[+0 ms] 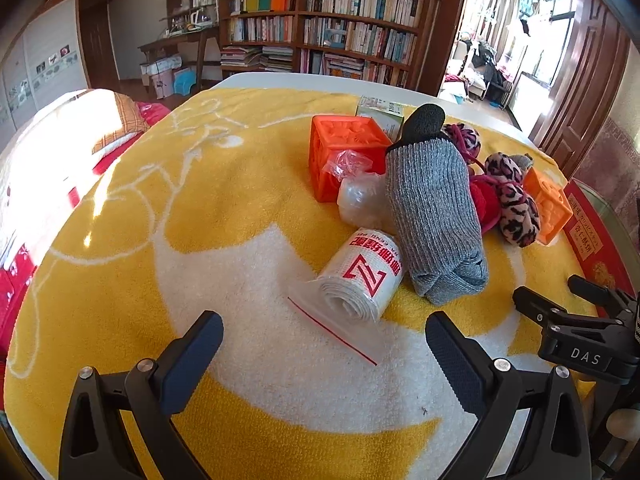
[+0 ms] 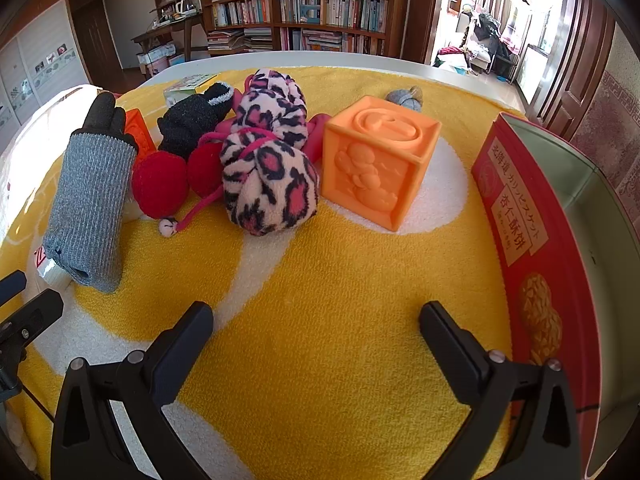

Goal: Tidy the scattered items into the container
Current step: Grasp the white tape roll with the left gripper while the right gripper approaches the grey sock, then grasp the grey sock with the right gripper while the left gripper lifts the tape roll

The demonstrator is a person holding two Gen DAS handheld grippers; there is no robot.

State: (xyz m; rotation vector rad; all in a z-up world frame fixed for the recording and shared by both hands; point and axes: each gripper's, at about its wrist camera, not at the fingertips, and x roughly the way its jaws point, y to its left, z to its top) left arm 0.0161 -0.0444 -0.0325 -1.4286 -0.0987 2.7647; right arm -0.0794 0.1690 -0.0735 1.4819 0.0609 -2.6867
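Hovering low over a yellow-and-white towel [image 1: 248, 184], the left gripper [image 1: 324, 340] with fingers spread wide and pinching nothing. Lying just ahead between those fingers, a rolled white bandage [image 1: 362, 280] in a clear zip bag with a red strip. Leaning just beyond and right of the roll, a grey glove [image 1: 432, 216] with black fingertips, standing tilted. Sitting further ahead, a red-orange cube [image 1: 344, 152] with a crumpled plastic wrapper [image 1: 360, 196] touching its near face, and a small green-and-white box [image 1: 380, 114] peeking out behind.

Hanging over bare towel, the right gripper [image 2: 316, 328] — fingers likewise spread apart, gripping nothing. Sitting ahead and slightly right, a pale orange cube [image 2: 380, 160] with a raised figure on its side. Piling up ahead and left, leopard-print mittens [image 2: 268, 160] on a pink cord, red pompoms [image 2: 160, 188] beside them, a black glove [image 2: 196, 124] behind. Resting far ahead beyond the cube, a small grey item [image 2: 406, 98] — too small to identify. Standing close on the right of the fingers, the red tin [image 2: 516, 208], its pale green inside showing, well apart from most of the clutter.
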